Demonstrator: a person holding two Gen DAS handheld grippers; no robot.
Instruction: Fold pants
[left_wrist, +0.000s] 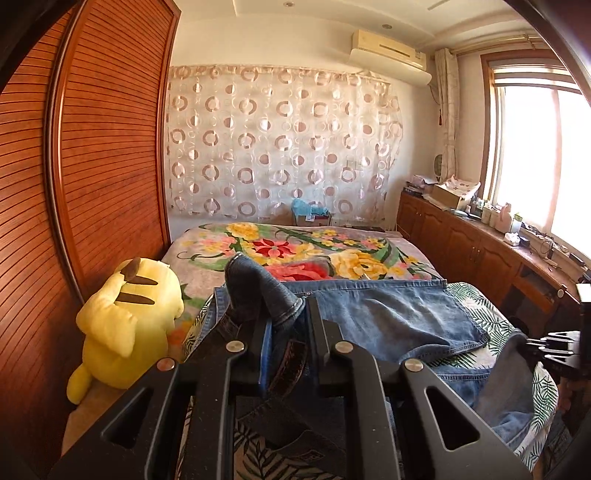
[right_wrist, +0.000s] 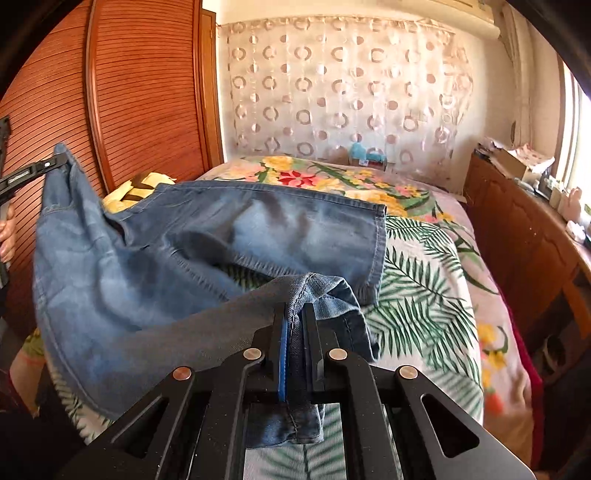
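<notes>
Left wrist view: my left tool (left_wrist: 286, 314) is clamped on the jeans (left_wrist: 391, 317) waistband; right tool (right_wrist: 295, 314) pinches a leg hem. Jeans are half lifted, the rest draped across the bed (right_wrist: 424, 280).

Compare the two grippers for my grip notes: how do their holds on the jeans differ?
The left gripper pinches a thick dark bunch by the belt; the right gripper clamps a hem. The left gripper's fingers stand wider apart than the right gripper's. Both are shut on the jeans above the bed.
</notes>
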